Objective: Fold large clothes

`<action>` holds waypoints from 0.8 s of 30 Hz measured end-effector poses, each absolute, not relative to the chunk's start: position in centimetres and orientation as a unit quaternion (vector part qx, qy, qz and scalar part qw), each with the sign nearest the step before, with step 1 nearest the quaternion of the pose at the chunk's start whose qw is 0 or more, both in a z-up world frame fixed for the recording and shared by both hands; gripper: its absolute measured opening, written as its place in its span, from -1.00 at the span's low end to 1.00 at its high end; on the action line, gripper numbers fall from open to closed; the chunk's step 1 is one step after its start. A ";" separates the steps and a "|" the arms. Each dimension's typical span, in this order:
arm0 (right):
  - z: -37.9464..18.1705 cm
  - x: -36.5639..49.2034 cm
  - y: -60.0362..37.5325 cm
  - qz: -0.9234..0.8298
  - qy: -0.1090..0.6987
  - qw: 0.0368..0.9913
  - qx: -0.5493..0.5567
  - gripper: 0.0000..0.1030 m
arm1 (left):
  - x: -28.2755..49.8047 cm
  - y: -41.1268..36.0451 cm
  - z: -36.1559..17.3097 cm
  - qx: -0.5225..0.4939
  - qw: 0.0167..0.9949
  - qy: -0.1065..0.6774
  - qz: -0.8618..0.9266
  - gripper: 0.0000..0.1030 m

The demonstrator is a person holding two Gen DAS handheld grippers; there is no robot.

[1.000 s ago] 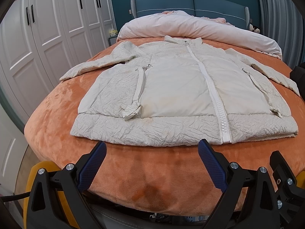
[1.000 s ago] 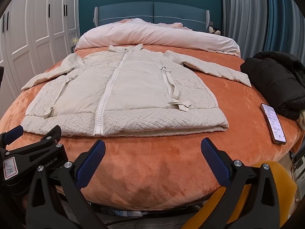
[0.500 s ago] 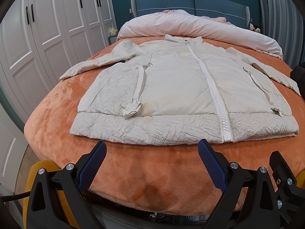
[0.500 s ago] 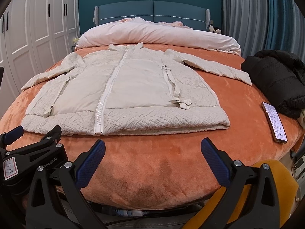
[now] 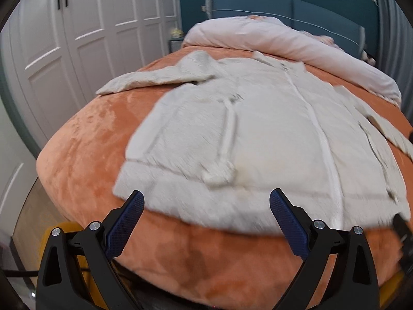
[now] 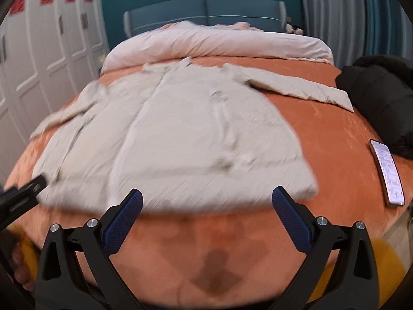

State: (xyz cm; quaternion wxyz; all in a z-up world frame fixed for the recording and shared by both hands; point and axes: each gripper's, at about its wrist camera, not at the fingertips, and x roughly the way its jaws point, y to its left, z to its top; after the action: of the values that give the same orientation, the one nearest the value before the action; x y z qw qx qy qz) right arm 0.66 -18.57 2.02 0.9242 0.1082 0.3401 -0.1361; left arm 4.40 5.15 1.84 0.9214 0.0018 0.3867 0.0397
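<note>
A large cream padded jacket lies flat, front up and zipped, on an orange blanket, sleeves spread to both sides; it also shows in the right wrist view. My left gripper is open and empty, just short of the jacket's hem on its left half. My right gripper is open and empty, just short of the hem on its right half. Both views are blurred by motion.
The orange blanket covers the bed. A pink duvet lies rolled at the headboard. A black coat and a phone lie at the bed's right edge. White wardrobes stand to the left.
Both grippers have moved forward and up toward the jacket's hem. The jacket now fills more of each view. Both stay open.
</note>
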 end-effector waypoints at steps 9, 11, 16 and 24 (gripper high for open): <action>2.4 8.7 -37.3 -0.214 0.326 0.895 0.216 0.90 | 10.6 5.2 3.1 0.024 0.924 0.378 0.057 0.86; 1.7 10.8 -41.2 -0.233 0.331 0.885 0.230 0.90 | 12.0 5.1 3.1 0.019 0.924 0.377 0.065 0.86; -0.8 14.4 -50.0 -0.286 0.326 0.851 0.296 0.90 | 15.5 4.9 2.0 0.011 0.916 0.393 0.081 0.86; -5.2 17.8 -56.0 -0.352 0.296 0.804 0.377 0.91 | 18.5 3.6 -0.6 0.038 0.909 0.408 0.077 0.86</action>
State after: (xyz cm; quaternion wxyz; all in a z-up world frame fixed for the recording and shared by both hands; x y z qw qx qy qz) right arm 17.85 -56.03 -5.22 0.8041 0.3767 0.2964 -0.3517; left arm 18.54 3.61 -0.58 0.9088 0.0381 0.4084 0.0765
